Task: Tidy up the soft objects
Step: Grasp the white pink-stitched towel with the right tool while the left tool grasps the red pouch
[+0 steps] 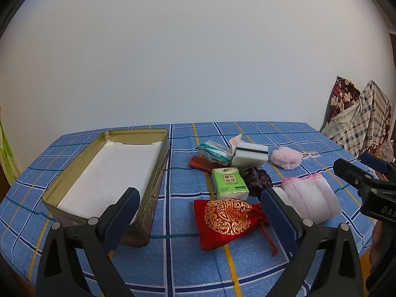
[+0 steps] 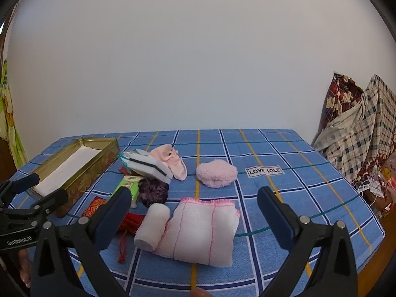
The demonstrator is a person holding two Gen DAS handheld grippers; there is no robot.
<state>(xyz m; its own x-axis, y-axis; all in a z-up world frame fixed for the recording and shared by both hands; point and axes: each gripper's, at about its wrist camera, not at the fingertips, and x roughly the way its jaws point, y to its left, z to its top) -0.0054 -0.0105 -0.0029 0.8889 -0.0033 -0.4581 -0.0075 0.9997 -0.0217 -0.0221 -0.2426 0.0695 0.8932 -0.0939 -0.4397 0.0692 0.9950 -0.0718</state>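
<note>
A gold tin box (image 1: pixel 158 163) with a white lining stands at the table's left; it also shows in the right wrist view (image 2: pixel 99 163). Right of it lie soft things: a red embroidered pouch (image 1: pixel 224 219), a green tissue pack (image 1: pixel 229 182), a purple scrunchie (image 1: pixel 256 180), a white sponge (image 1: pixel 250 153), a pink fluffy puff (image 1: pixel 285 158), and a folded white cloth (image 2: pixel 200 232) with a white roll (image 2: pixel 152 225) beside it. My left gripper (image 1: pixel 200 210) is open above the pouch. My right gripper (image 2: pixel 195 212) is open above the folded cloth.
A blue checked tablecloth (image 2: pixel 284 148) with a "LOVE SOLE" label (image 2: pixel 264 171) covers the table. A pink sock (image 2: pixel 170 160) and a wrapped tissue pack (image 1: pixel 212 149) lie at the back of the pile. Patterned bags (image 2: pixel 356 128) stand off the table's right edge.
</note>
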